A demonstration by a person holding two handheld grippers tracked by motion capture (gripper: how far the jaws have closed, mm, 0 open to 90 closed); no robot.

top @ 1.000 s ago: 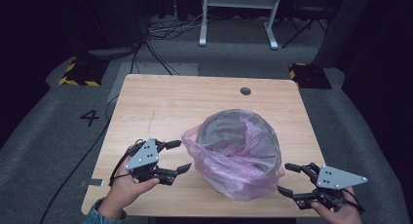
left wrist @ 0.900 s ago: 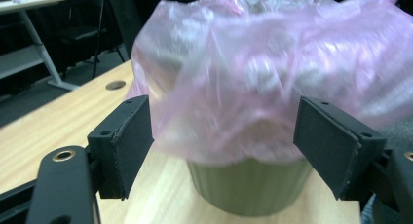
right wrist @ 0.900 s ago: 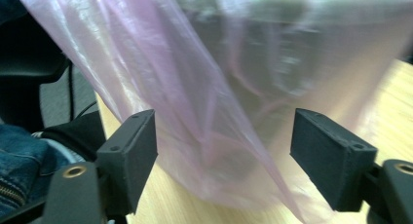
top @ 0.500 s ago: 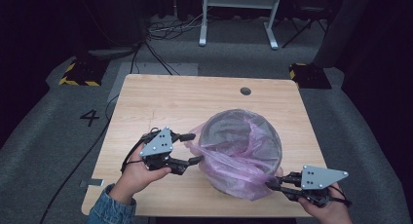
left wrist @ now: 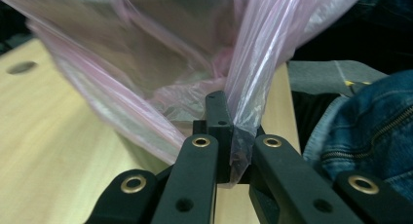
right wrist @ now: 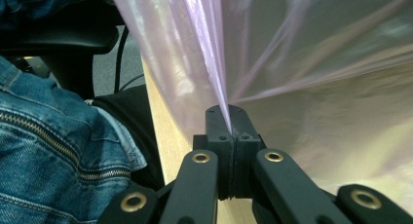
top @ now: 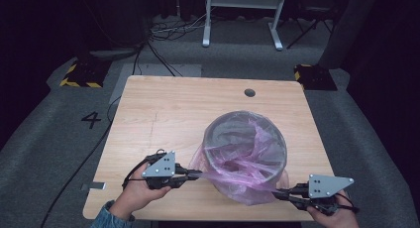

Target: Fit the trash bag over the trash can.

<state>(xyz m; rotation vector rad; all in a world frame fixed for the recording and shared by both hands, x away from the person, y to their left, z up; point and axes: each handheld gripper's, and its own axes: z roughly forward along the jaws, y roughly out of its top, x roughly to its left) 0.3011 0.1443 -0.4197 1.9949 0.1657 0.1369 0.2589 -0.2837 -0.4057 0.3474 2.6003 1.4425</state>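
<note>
High view: wooden table (top: pixel 163 114), grey carpet (top: pixel 44 139).

Grey carpet floor (top: pixel 59 139) surrounds a wooden table (top: pixel 168 114), dimly lit.

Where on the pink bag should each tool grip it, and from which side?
Grip the loose film hanging outside the bin's near rim, coming in level from either flank. The bag drapes slack there, so it bunches between jaws. The left tool and right tool have just closed on such folds, one per side.
</note>
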